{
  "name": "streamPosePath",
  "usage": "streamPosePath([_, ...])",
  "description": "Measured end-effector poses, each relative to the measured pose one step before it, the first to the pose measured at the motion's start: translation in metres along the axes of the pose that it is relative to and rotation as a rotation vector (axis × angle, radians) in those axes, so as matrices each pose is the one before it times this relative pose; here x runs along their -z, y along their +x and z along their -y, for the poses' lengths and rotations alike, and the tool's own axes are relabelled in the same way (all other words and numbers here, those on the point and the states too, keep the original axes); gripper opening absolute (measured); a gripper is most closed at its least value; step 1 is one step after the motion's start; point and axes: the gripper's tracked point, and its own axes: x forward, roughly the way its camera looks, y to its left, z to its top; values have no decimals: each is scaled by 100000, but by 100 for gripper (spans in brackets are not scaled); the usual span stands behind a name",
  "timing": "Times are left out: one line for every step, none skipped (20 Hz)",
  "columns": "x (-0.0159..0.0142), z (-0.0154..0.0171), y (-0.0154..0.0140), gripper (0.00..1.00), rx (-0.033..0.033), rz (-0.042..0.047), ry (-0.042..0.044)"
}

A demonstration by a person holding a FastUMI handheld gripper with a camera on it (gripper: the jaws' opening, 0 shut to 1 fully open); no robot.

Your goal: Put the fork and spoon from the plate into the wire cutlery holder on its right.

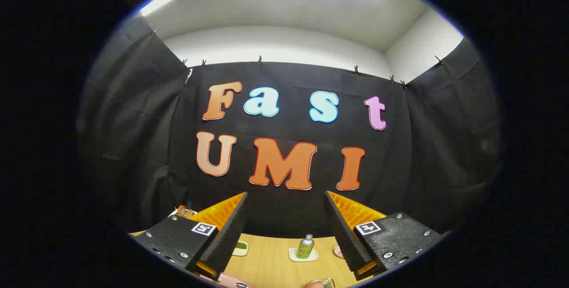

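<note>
My gripper (285, 193) is open and held high, pointing at the booth's back wall, with nothing between its black-padded fingers (224, 230). Far below, by the base of the left finger, the rim of a pink plate (229, 279) peeks in with a bit of shiny metal (242, 285) on it; I cannot tell whether it is the fork or the spoon. To the plate's right, the top of the wire cutlery holder (328, 282) just shows. Most of the plate and holder is hidden.
On the wooden table (266, 261) beyond the plate stand a small green bottle (305, 246) on a white coaster, a small white dish (240, 248) with something green, and a pink item (338, 251) half behind the right finger. A fingertip (314, 285) shows beside the holder.
</note>
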Motion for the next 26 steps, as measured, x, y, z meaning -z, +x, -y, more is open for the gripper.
streamPosePath([-197, 39, -319, 98, 994, 247, -407])
streamPosePath([-234, 39, -254, 98, 940, 253, -286])
streamPosePath([-204, 201, -164, 98, 670, -34, -148])
streamPosePath([-129, 226, -99, 98, 715, -336, 257])
streamPosePath([-154, 386, -65, 98, 746, -157, 223])
streamPosePath([-175, 496, 13, 98, 1046, 96, -52])
streamPosePath([-129, 555, -1, 98, 905, 65, -126])
streamPosePath([-17, 469, 28, 98, 761, -191, -102])
streamPosePath([140, 424, 54, 98, 376, -367, -49])
streamPosePath([106, 332, 38, 98, 160, -376, -609])
streamPosePath([291, 464, 121, 98, 502, -539, -669])
streamPosePath([212, 183, 64, 98, 48, -438, -476])
streamPosePath([256, 124, 39, 98, -193, -628, 71])
streamPosePath([202, -91, 26, 98, -814, -456, 526])
streamPosePath([161, -77, -110, 98, -791, -342, 642])
streamPosePath([141, -78, 20, 98, -780, -413, 549])
streamPosePath([118, -76, 23, 98, -838, -38, 141])
streamPosePath([109, -87, 88, 98, -566, -184, -300])
streamPosePath([262, -115, 29, 98, -526, -333, -273])
streamPosePath([356, -355, 87, 98, -978, -551, -174])
streamPosePath([692, -556, 117, 98, -907, -1460, 330])
streamPosePath([903, -605, 73, 98, -1355, -1937, 562])
streamPosePath([1343, -659, 201, 98, -1012, -3032, 376])
streamPosePath([1945, -921, 205, 98, -2274, -5062, -506])
streamPosePath([2329, -1024, -59, 98, -2557, -5317, -282])
streamPosePath([1719, -927, -51, 98, -1907, -4222, 493])
